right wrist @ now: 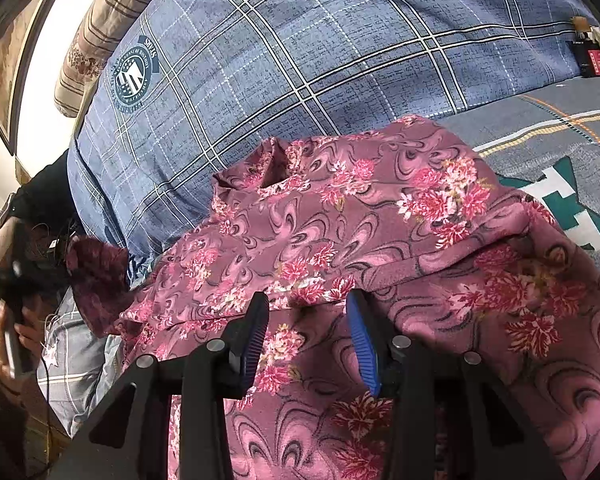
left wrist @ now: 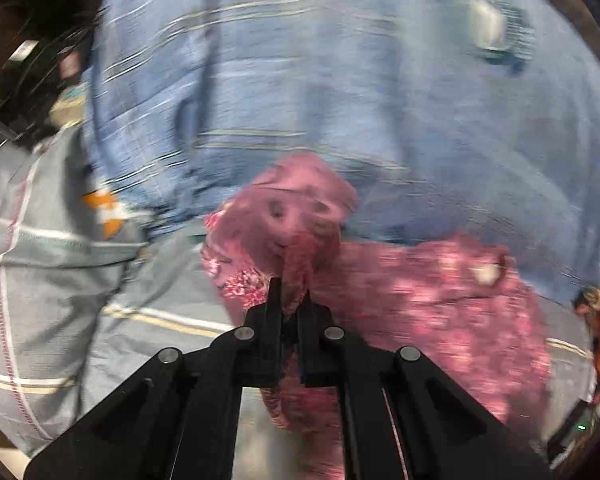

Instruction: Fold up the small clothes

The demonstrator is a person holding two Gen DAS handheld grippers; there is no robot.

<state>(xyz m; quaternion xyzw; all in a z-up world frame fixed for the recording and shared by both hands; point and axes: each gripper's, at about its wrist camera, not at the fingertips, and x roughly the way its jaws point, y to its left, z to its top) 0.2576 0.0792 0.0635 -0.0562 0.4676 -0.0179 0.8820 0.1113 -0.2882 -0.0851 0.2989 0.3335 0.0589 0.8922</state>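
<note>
Cloth [right wrist: 340,216], pink and flowered, lies on the bed [right wrist: 548,136] against a blue checked pillow [right wrist: 300,52]. Left tongs [left wrist: 290,300] pinch a fold, view blurred. Right tongs [right wrist: 308,320] gape over it, sharply seen.

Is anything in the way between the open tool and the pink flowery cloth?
No. The right tool is open right over the pink flowery cloth, with nothing between them. The left tool is already shut on a bunched fold of it.
</note>
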